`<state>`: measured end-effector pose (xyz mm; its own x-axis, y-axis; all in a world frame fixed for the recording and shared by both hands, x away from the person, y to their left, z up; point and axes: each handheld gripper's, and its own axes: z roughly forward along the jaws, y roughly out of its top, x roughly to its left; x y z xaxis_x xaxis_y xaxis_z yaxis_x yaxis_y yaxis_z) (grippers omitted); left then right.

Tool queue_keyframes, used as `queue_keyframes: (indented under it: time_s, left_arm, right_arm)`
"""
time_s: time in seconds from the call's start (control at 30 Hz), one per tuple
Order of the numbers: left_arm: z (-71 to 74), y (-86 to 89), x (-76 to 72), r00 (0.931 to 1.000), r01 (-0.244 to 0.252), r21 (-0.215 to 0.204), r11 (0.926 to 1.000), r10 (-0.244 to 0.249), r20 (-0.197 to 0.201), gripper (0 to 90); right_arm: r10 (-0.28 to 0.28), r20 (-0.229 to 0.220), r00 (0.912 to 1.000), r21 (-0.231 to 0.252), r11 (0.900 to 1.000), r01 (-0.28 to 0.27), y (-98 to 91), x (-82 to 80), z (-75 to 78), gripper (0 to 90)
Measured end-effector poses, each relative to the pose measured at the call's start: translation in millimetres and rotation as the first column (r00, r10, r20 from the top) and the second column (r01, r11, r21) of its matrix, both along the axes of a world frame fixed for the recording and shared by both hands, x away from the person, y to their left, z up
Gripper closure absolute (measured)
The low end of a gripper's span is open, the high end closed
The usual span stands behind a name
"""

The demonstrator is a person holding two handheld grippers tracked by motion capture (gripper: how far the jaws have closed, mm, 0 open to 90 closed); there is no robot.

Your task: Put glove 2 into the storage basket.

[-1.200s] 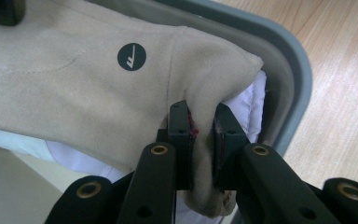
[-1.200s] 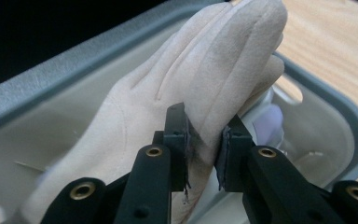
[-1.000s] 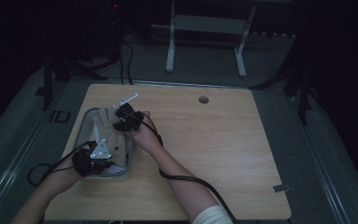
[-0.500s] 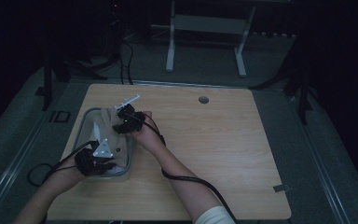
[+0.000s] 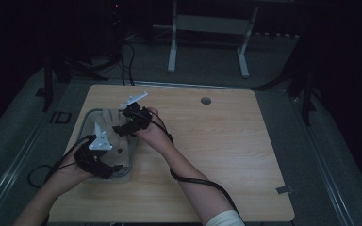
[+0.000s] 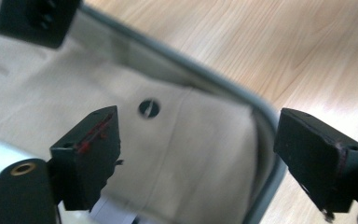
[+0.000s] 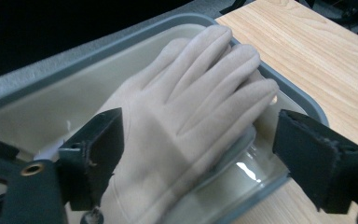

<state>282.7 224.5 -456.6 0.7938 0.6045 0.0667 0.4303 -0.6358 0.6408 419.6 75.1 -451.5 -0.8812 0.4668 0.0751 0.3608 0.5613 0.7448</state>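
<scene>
A beige glove (image 7: 186,116) lies flat inside a clear, grey-rimmed tub (image 5: 86,123) near the bench's (image 5: 245,155) left edge. Above it, the left tool (image 5: 108,170) and right tool (image 5: 119,131) have both just been opening, their jaws standing apart with nothing gripped.

Glove half seen in dim bin

The beige glove (image 7: 182,116) runs off the right gripper view's bottom edge; in the dark high view the bin (image 5: 86,121) contents are indistinct.

glove (image 7: 186,107) in bin (image 7: 303,100), bin on table (image 5: 226,141)
</scene>
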Motion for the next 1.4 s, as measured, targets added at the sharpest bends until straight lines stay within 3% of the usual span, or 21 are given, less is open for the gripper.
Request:
queue_keyframes:
  time_s: [0.23, 0.57, 0.77, 1.0, 1.07, 1.4]
  left_arm:
    - [-0.6, -16.8, -2.3, 0.9995, 0.023, -0.035, 0.9991, -0.022, 0.025, 14.7]
    - [-3.0, -42.6, -4.9, 0.9964, 0.076, -0.066, 0.9949, -0.073, 0.044, 14.7]
    - [-5.0, -55.8, -3.2, 0.9948, 0.1, -0.091, 0.9908, -0.098, 0.029, 14.7]
    - [-10.0, -75.9, -5.3, 0.9876, 0.157, -0.071, 0.985, -0.156, 0.023, 14.7]
    - [-11.8, -86.7, -7.5, 0.9817, 0.19, -0.066, 0.9795, -0.189, 0.018, 14.7]
    - [-23.4, -112.3, -11.6, 0.9691, 0.246, -0.089, 0.9651, -0.244, 0.035, 14.7]
  right_arm:
    - [0.027, 0.054, 0.9982, -0.034, 0.9991, -0.026, -20.4, -10.4, 0.0, 14.7]
    - [-0.007, 0.06, 0.9982, -0.039, 0.9992, 0.009, -63.1, -15.9, -1.9, 14.8]
    - [-0.023, 0.067, 0.9975, -0.052, 0.9983, 0.027, -85.2, -18.2, -5.4, 14.8]
    - [-0.04, 0.068, 0.9969, -0.048, 0.9979, 0.043, -107.0, -21.5, -7.3, 14.8]
    - [-0.05, 0.063, 0.9967, -0.045, 0.9975, 0.053, -117.5, -23.0, -10.9, 14.8]
    - [-0.077, 0.044, 0.996, -0.054, 0.9953, 0.08, -153.3, -25.6, -26.9, 14.8]
